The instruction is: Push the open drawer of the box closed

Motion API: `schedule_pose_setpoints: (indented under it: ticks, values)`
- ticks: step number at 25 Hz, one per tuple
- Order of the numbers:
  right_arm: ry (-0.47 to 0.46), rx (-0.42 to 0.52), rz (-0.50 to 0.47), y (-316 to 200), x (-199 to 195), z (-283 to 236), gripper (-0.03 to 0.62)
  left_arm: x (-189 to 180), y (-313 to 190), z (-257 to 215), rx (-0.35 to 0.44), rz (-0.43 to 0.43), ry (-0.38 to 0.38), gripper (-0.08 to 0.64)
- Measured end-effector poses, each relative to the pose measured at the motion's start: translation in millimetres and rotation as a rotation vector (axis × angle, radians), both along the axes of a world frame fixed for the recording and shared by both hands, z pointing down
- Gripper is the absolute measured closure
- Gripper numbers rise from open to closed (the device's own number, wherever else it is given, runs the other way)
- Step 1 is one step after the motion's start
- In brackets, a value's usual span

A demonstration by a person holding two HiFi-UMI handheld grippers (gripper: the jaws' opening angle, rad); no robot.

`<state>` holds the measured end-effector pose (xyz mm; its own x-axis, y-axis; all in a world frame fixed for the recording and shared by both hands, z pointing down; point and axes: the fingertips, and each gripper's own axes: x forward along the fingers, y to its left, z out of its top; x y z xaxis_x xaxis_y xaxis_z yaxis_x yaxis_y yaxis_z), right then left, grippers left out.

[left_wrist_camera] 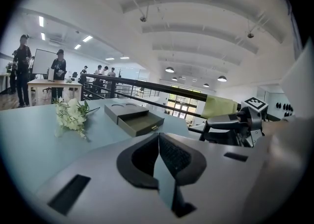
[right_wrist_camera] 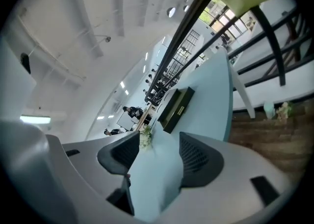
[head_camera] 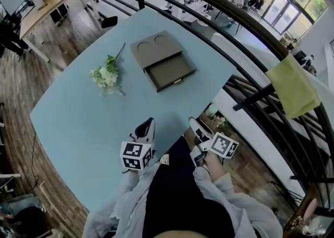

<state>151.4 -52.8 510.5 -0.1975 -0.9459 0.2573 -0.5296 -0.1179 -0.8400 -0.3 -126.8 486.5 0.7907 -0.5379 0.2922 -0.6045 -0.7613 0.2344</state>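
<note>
Two tools sit low in the head view, at the near edge of the bench (head_camera: 78, 122) and well apart from the box (head_camera: 156, 48). Left tool (left_wrist_camera: 158, 138): I read the pads as pressed together, nothing pinched. Right tool (right_wrist_camera: 158, 150): jaws spread, only bench surface shows through the gap, gripping nothing. From the head view I can't tell whether the right tool is over the bench edge or just past it.

The box stands toward the far side of the bench with two round recesses in its top. Its drawer (head_camera: 172, 72) is pulled out toward the near side (there's a small gold pull on the front, too small to make out). A bunch of white flowers (head_camera: 107, 74) lies to the left of the box, near it but not touching.

Both hands are hidden under pale sleeves (head_camera: 222, 182). A yellow cloth (head_camera: 294, 84) hangs on the railing (head_camera: 245, 20) at right. People at the back are tiny and blurry.
</note>
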Motion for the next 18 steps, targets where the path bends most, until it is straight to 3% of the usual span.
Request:
schedule_pose_setpoints:
  ticks: [4,9,14,18]
  values:
    - [-0.137,0.004,-0.027,-25.0,6.4,7.9,0.333,1.6,-18.0,4.3,-0.022,-0.046,-0.021,0.541]
    - [-0.186,-0.031,-0.056,-49.8,18.0,19.9,0.333,4.7,-36.2,15.4,-0.061,-0.096,-0.051,0.541]
    - [-0.357,-0.025,-0.017,-76.8,35.0,32.7,0.333,11.7,-52.3,29.8,-0.094,-0.133,-0.070,0.541]
    - [-0.431,-0.027,-0.009,-98.3,47.6,38.3,0.329,17.4,-65.4,37.3,-0.114,-0.159,-0.085,0.541]
